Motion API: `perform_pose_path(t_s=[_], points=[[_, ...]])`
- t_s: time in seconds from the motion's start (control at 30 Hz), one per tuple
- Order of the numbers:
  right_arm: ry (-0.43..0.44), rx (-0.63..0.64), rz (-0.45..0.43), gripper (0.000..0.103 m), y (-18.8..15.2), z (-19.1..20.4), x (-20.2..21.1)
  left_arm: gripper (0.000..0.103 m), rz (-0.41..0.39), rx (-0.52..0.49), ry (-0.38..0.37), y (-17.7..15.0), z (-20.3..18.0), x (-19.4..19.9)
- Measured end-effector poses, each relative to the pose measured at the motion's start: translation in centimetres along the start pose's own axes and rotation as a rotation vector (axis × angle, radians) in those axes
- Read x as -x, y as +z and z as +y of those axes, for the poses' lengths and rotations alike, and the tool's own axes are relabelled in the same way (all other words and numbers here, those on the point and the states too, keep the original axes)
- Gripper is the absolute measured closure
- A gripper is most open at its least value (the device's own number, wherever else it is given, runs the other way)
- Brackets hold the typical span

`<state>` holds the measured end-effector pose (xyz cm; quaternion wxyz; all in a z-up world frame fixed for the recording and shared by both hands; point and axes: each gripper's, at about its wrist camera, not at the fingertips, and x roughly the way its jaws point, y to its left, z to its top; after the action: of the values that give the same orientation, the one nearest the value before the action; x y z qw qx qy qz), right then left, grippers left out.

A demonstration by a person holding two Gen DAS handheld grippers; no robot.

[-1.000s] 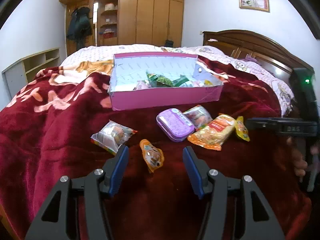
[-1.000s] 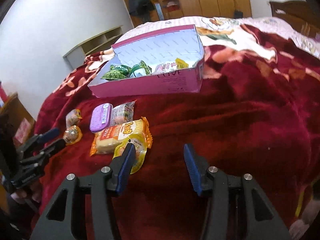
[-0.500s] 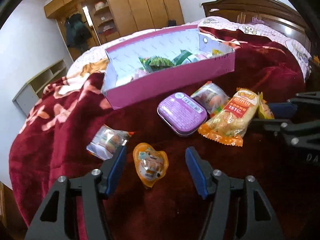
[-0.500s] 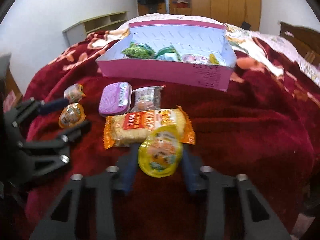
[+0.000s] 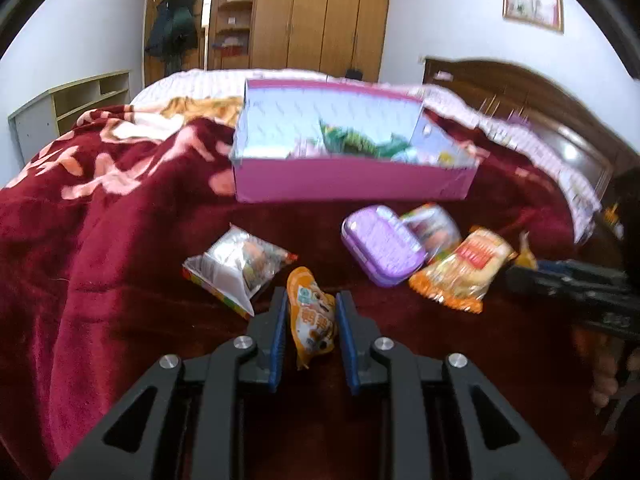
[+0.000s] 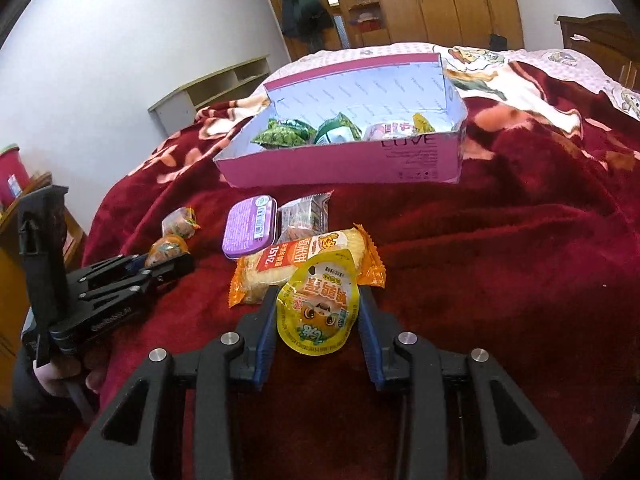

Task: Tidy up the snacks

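The left gripper [image 5: 311,312] is pinched on an orange pouch [image 5: 313,318]. The pouch stands on edge between the blue pads, its long axis running away from the tool toward the pink box [image 5: 352,184], the top end poking out past the fingertips. The right gripper [image 6: 318,312] is clamped on a yellow jelly cup [image 6: 318,308], held by its two sides with the printed lid facing up and back at the camera and its pointed tab aimed forward, toward the box.

Just left of the left gripper's tip lies a silver packet [image 5: 240,266], nearly touching the left finger. Ahead and to its right sit a purple tin [image 5: 382,244], a clear-wrapped snack [image 5: 434,228] and an orange cracker pack [image 5: 464,270]; the right gripper shows dark at the far right. The cracker pack lies crosswise directly ahead of the right gripper, its near edge hidden behind the cup, so it lies between the cup and the box. The box holds green packets [image 6: 286,134] and a pink one [image 6: 390,130]. All rest on a red blanket [image 6: 500,260].

A second ago both grippers stood spread over the blanket with their snacks lying flat between or just ahead of the fingers; now both have shut, and the orange pouch is squeezed upright.
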<state>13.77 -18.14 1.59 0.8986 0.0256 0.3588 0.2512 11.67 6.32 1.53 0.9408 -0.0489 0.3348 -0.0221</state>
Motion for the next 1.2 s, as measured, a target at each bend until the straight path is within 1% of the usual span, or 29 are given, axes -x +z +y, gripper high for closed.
perform_pose_path(t_s=[0.13,0.17,0.2,0.27,0.33,0.43,0.53,0.6,0.7,0.8,0.9,0.97,1.07,1.2], points=[[-0.053,0.037,-0.062,0.065,0.5,0.4,1.1,0.079,-0.109,-0.005,-0.037,0.1,-0.2,2.3],[-0.091,0.069,-0.081,0.065,0.7,0.9,1.6,0.079,-0.146,-0.012,-0.039,0.1,-0.3,3.1],[-0.100,0.089,-0.087,0.065,0.9,1.1,1.8,0.079,-0.172,-0.019,-0.037,0.3,-0.5,3.7],[-0.064,0.137,-0.102,0.064,1.4,1.5,2.4,0.079,-0.210,-0.043,-0.021,1.1,-0.9,4.6],[-0.073,0.176,-0.103,0.064,1.9,1.7,2.6,0.079,-0.214,-0.054,-0.024,2.1,-1.4,5.0],[-0.127,0.227,-0.112,0.064,2.5,1.8,2.4,0.079,-0.219,-0.091,-0.035,3.7,-2.2,5.0],[-0.151,0.227,-0.116,0.064,3.2,1.4,2.1,0.078,-0.222,-0.151,-0.020,5.2,-3.3,4.3],[-0.161,0.213,-0.120,0.064,3.8,1.0,1.9,0.078,-0.219,-0.170,-0.018,6.0,-3.7,3.6],[-0.193,0.210,-0.149,0.064,5.1,0.5,1.5,0.078,-0.230,-0.179,-0.011,7.3,-3.9,2.1],[-0.219,0.196,-0.180,0.064,7.0,-0.1,0.9,0.078,-0.227,-0.155,-0.005,8.5,-3.5,0.4],[-0.245,0.175,-0.205,0.064,9.0,-1.1,-0.4,0.077,-0.235,-0.106,-0.002,9.4,-2.6,-1.1],[-0.271,0.164,-0.213,0.064,9.9,-1.8,-1.5,0.077,-0.235,-0.054,-0.006,10.0,-1.4,-2.0],[-0.284,0.121,-0.178,0.064,11.0,-3.2,-3.4,0.077,-0.225,0.036,-0.017,11.2,0.6,-2.9],[-0.278,0.074,-0.142,0.064,12.0,-4.6,-5.0,0.077,-0.221,0.097,-0.031,12.1,2.1,-4.0]])
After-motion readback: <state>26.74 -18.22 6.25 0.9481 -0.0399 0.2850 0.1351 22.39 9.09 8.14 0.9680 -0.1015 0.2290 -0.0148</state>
